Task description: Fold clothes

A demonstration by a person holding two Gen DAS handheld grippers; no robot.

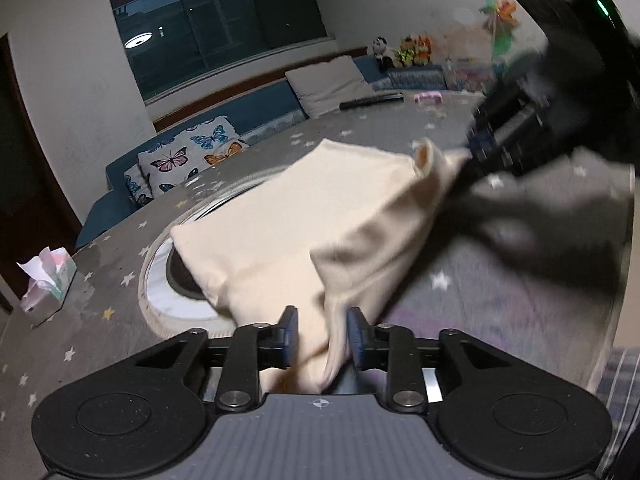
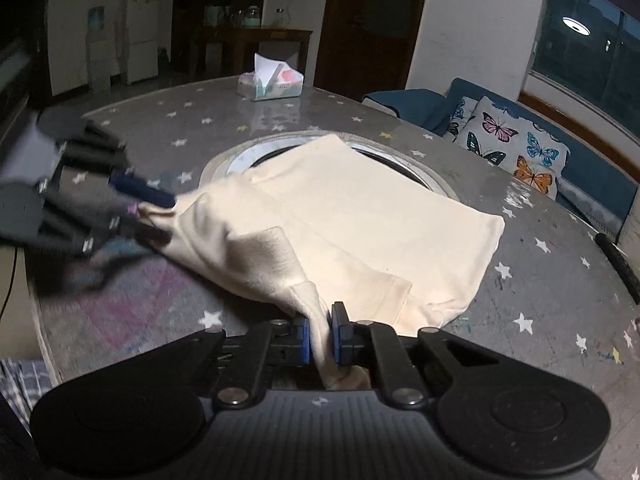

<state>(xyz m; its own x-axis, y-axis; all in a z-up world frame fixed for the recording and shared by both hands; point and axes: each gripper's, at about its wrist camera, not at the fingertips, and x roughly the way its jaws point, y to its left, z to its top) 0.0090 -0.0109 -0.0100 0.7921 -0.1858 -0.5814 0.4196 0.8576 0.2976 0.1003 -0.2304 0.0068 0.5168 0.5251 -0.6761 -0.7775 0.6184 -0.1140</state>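
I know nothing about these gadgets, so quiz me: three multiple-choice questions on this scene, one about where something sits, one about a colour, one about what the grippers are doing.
1. Where is the tissue box?
A. on the star-patterned table
B. on the sofa
C. on the floor

2. What colour is the garment?
A. navy
B. cream
C. red

3. What are the two grippers doing?
A. both hang open, away from the cloth
B. only one touches the cloth
C. each has cloth between its fingers

Answers:
1 A, the box stands on the table's far side.
2 B, the cloth is pale cream.
3 C, the left gripper and right gripper each have a bunch of cloth between them.
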